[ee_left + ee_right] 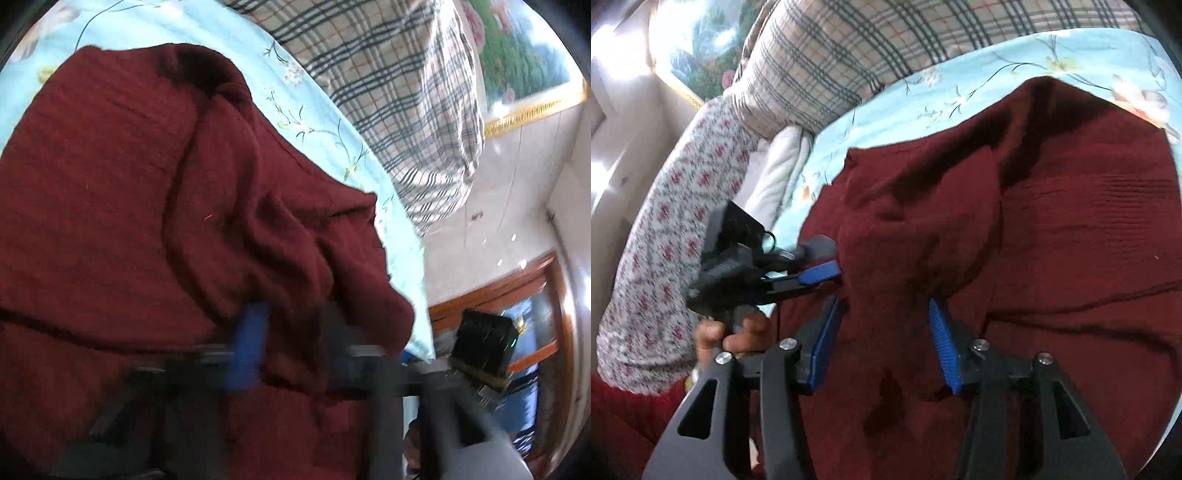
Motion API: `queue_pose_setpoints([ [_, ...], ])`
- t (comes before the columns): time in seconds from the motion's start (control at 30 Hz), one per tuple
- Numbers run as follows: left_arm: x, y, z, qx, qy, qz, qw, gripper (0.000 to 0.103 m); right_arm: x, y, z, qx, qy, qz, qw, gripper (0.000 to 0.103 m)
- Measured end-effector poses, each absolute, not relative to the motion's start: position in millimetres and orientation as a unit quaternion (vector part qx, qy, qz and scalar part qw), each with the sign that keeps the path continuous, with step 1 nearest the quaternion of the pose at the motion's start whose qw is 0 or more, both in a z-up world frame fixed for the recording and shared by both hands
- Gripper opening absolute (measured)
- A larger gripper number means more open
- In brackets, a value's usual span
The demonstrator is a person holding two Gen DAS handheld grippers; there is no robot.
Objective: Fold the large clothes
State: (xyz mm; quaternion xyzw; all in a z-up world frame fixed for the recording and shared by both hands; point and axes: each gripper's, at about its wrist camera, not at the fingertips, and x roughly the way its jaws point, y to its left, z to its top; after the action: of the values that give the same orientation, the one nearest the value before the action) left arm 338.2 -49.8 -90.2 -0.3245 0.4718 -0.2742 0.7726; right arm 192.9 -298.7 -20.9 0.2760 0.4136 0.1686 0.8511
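A dark red knit sweater (129, 203) lies bunched on a light blue floral bed sheet (314, 110). My left gripper (295, 317) is blurred in its own view, with red cloth gathered between its blue pad and dark finger. In the right wrist view the left gripper (827, 260) comes in from the left and bites the sweater's (1071, 240) near edge. My right gripper (885, 301) stands over the sweater with its blue pads (943, 347) apart. A raised fold of the knit runs between them, and the pads do not pinch it.
A plaid quilt (831, 55) is heaped at the head of the sheet (997, 62), with white bedding (779, 170) beside it. A floral sleeve (665, 221) and a hand (738, 332) hold the left gripper. A gold-framed painting (517, 55) hangs on the wall above a wooden cabinet (546, 295).
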Motion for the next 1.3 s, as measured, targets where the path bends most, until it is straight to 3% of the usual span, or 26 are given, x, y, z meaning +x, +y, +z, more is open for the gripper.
queue_pose_setpoints([
  [0.37, 325.0, -3.0, -77.7, -0.341, 0.445, -0.254, 0.788, 0.002, 206.5, -360.0, -30.7, 0.364, 0.377, 0.049, 0.850, 0.051],
  [0.43, 323.6, -14.3, -71.8, -0.324, 0.454, -0.259, 0.788, 0.034, 205.7, -360.8, -33.0, 0.369, 0.376, 0.045, 0.849, 0.051],
  [0.47, 323.4, -18.7, -71.4, -0.317, 0.459, -0.257, 0.789, 0.060, 207.7, -358.6, -33.5, 0.371, 0.375, 0.045, 0.848, 0.051],
  [0.5, 323.3, -24.7, -70.6, -0.312, 0.459, -0.257, 0.791, 0.069, 207.3, -357.5, -33.9, 0.373, 0.375, 0.045, 0.848, 0.051],
  [0.67, 334.0, -65.6, -79.5, -0.281, 0.492, -0.261, 0.782, 0.069, 209.2, -355.0, -31.2, 0.364, 0.376, 0.045, 0.851, 0.051],
  [0.7, 334.8, -72.6, -79.7, -0.268, 0.494, -0.258, 0.786, 0.064, 210.5, -355.5, -30.9, 0.363, 0.376, 0.045, 0.851, 0.051],
  [0.73, 334.2, -78.9, -78.7, -0.250, 0.492, -0.252, 0.794, 0.056, 211.0, -355.8, -30.0, 0.363, 0.375, 0.046, 0.852, 0.051],
  [0.77, 334.2, -84.7, -78.4, -0.232, 0.492, -0.249, 0.801, 0.027, 211.2, -356.2, -29.1, 0.363, 0.373, 0.047, 0.852, 0.051],
  [0.8, 335.6, -88.3, -79.8, -0.222, 0.497, -0.248, 0.802, 0.006, 211.0, -356.3, -28.6, 0.363, 0.372, 0.046, 0.853, 0.051],
  [1.3, 328.3, -2.3, -74.4, -0.272, 0.441, -0.197, 0.832, 0.005, 235.7, -333.0, -54.1, 0.349, 0.420, 0.067, 0.835, 0.051],
])
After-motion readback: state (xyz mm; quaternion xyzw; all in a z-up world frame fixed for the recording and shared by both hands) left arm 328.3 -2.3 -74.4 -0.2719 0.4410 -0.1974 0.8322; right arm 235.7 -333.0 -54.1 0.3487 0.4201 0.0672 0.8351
